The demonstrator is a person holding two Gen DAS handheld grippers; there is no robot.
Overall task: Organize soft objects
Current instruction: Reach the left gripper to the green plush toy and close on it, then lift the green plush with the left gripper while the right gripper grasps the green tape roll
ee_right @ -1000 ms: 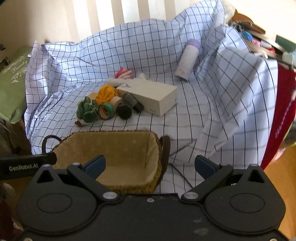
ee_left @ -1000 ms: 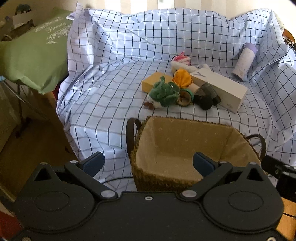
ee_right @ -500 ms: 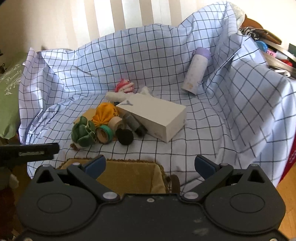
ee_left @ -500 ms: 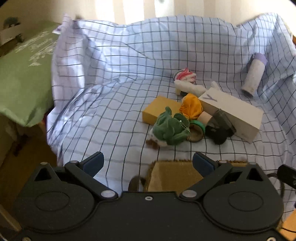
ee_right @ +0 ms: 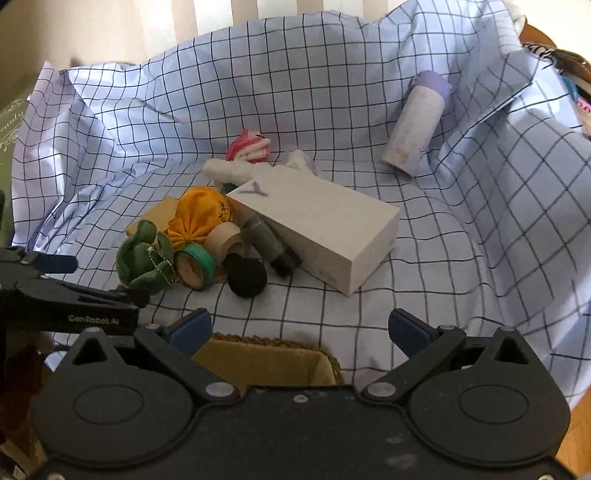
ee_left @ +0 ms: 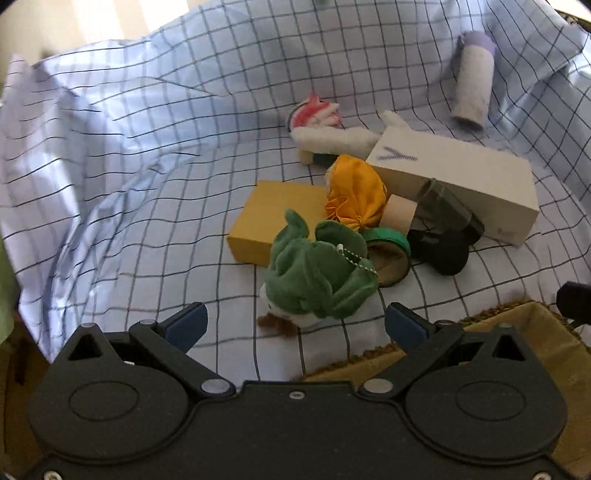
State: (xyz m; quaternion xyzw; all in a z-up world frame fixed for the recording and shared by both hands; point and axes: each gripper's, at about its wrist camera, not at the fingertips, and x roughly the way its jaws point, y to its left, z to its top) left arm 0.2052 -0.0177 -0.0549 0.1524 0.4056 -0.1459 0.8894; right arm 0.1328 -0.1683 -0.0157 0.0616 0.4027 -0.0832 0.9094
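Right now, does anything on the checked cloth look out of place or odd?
Yes. The white box lies askew on the white plush, pinning it. The purple-capped bottle lies tipped over, apart from the pile. Nothing looks spilled or damaged.

A pale blue sheet (ee_right: 332, 92) with a dark grid pattern is draped over the furniture, creased and rising in folds at the back and right edges. Behind its back edge: cream wall with vertical pale stripes (ee_right: 221, 14) — bright, backlit, possibly curtain or slats; cannot tell which. Daylight falls across the upper folds of the sheet. At the sheet's left edge, a green cloth with white script (ee_right: 9, 125). Wooden floor (ee_right: 580, 439) shows at the lower right corner. Clutter at the far right edge — blurred, not identifiable.
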